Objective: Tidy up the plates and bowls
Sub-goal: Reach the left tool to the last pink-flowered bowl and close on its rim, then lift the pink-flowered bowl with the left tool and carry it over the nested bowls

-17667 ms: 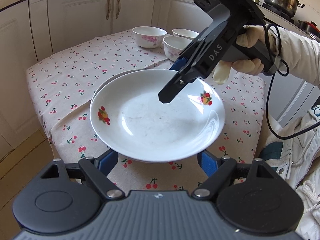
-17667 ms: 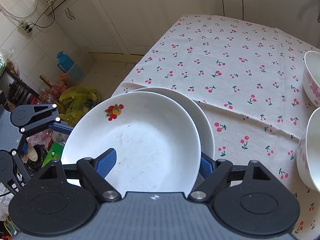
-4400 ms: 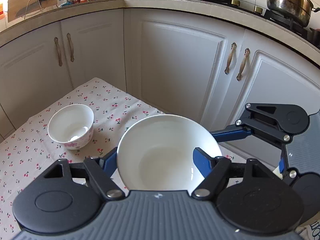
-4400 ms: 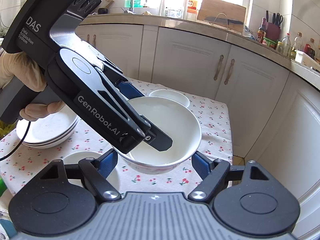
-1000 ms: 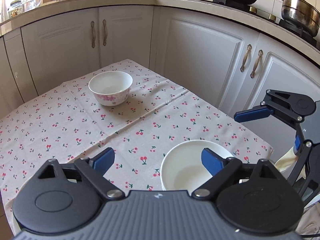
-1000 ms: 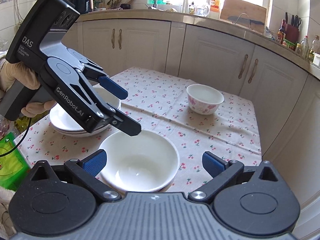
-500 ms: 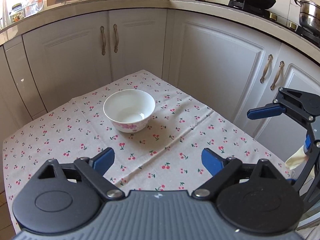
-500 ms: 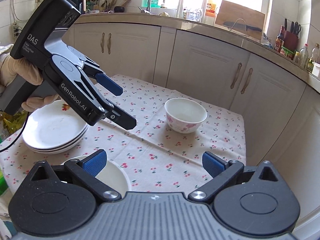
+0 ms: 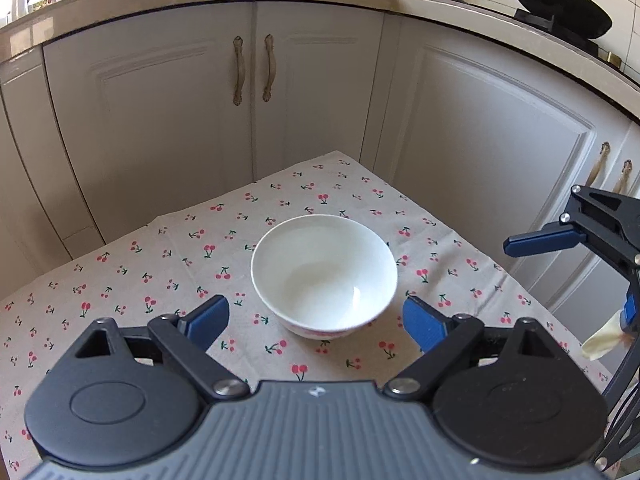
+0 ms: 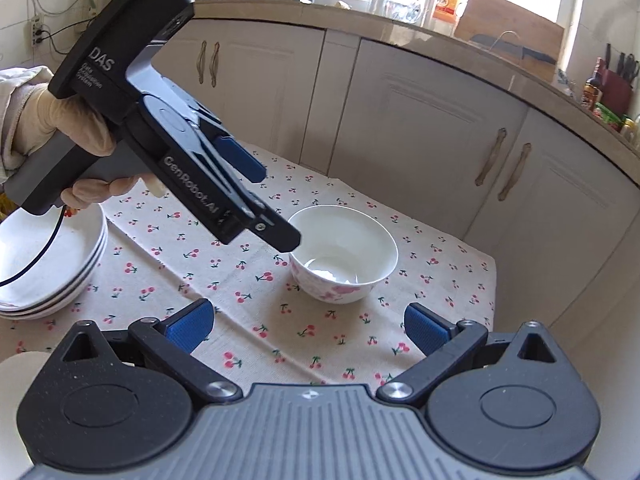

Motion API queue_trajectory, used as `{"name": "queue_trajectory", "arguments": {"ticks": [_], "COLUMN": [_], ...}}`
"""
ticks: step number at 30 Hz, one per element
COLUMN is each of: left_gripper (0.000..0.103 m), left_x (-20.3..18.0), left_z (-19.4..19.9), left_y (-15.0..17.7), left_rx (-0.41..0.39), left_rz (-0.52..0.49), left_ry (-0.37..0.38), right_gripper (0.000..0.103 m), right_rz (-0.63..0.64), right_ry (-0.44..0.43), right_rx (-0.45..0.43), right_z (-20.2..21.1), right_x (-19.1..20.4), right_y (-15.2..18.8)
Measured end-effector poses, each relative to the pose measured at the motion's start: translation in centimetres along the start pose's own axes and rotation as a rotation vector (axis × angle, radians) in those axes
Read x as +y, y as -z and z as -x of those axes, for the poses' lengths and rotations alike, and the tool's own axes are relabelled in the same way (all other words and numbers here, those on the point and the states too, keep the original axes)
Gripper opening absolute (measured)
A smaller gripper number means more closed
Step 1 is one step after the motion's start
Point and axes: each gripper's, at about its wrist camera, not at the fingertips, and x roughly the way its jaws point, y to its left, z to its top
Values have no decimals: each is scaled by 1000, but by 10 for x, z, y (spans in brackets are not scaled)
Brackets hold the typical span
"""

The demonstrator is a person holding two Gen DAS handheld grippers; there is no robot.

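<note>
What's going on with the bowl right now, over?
Both grippers open, empty: left gripper, right gripper. Flowered bowl upright on tablecloth, untouched. Nothing blocking it.

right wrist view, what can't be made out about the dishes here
- Stack of white plates: cut off by the left frame edge and partly covered by the gloved hand and cable, so the count is unsure.
- White rounded object, bottom left: mostly behind the right claw body; unidentifiable.
- Pink-flowered white bowl: left rim hidden by the left claw.

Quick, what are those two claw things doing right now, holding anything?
Left gripper: open, holding nothing; the floral bowl sits ahead of it.
Right gripper: open, holding nothing.
</note>
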Motion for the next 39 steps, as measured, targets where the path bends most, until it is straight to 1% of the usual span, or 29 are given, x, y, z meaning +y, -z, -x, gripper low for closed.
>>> {"name": "queue_trajectory", "arguments": {"ticks": [4, 8, 12, 16, 19, 27, 31, 39], "left_gripper": [93, 92, 91, 86, 81, 80, 77, 77], "left_x": [6, 10, 13, 16, 17, 19, 18, 15], "left_z": [-23, -40, -56, -66, -70, -74, -74, -77], "left_y": [-4, -6, -10, -13, -13, -15, -16, -14], "left_rx": [21, 31, 43, 51, 55, 50, 47, 47], "left_rz": [-9, -25, -18, -5, -2, -1, -6, -8], "left_ry": [-16, -10, 4, 17, 27, 45, 58, 72], "right_gripper": [102, 100, 95, 90, 89, 89, 87, 86], "right_rz": [4, -8, -40, -63, -81, -56, -59, -55], "right_ry": [-27, -44, -64, -51, -58, -63, -76, -72], "right_rx": [14, 31, 53, 59, 55, 36, 30, 32], "right_z": [-28, -53, -76, -91, -96, -101, -100, -101], "right_x": [-11, -21, -33, -40, -45, -43, -42, -40], "right_y": [-3, -5, -6, -5, -6, -8, -8, -10]}}
